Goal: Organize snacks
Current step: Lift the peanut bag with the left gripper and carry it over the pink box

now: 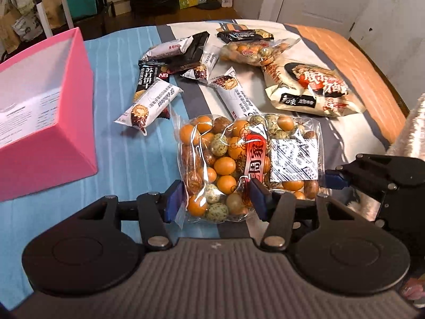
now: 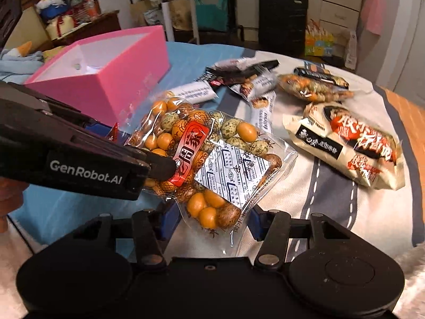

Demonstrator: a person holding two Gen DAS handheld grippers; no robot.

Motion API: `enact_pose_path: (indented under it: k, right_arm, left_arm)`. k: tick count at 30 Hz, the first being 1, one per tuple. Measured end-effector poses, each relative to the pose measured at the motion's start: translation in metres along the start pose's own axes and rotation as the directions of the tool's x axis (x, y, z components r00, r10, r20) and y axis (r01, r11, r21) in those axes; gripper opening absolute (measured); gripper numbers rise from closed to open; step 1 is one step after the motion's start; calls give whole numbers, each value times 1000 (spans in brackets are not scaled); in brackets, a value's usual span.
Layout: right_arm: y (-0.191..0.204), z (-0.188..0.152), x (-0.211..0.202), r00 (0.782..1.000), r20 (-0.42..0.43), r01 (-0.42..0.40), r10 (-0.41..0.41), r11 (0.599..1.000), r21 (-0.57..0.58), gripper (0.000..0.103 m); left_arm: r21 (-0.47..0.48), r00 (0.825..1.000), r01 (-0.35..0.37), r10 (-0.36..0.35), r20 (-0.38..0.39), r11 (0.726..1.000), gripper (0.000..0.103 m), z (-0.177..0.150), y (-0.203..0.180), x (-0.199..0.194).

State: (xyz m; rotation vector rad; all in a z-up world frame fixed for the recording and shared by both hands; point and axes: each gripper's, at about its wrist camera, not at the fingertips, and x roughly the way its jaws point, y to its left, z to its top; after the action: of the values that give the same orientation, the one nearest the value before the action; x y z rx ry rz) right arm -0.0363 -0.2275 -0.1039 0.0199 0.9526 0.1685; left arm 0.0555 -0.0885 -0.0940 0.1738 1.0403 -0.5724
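Both claws close on the same clear bag of coated nuts; the left gripper has its 2 blue pads pressed into the bag's near left portion, and the right gripper clamps the opposite end, its pads squeezing the plastic around the bottom nuts; in the right wrist view the left gripper's black body crosses over the bag from the left; the bag seems lifted a little off the striped bedspread, though I cannot tell how far; a white desiccant sachet and a red label show through the film.

Beyond the bag lie the remaining snacks, well apart from the claws: several white bar wrappers, a black cracker pack, a second nut bag and a large cream noodle packet; the pink box, open-topped, stands to the left on the blue stripes, with printed paper inside.

My judgement: the bag is bound for the box; risks are plain; 2 claws pulling in different directions could stretch or split the thin film and spill nuts; the slick plastic could slip from a pad when 1 claw lets go; the swinging bag could catch the box's rim.
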Motion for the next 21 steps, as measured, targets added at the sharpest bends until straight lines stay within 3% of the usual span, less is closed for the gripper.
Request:
enact_pose_path:
  k: [3,10,21]
  right_arm:
    - [8,4,-12,1000,-2,-8,8,999,-42,59]
    - [24,18,-41,999,46,-18,24,991,-130,58]
    - [59,56,-55,989,109,-72,99,971,-228,58]
  left_arm:
    - [-40,1000,12,-12,-20,999,52,0,5,-13]
    - [-74,999,30,-28,30,997,53,-1,19,-49]
    - [-61,987,-86,93,130,994,52,8,43,-105]
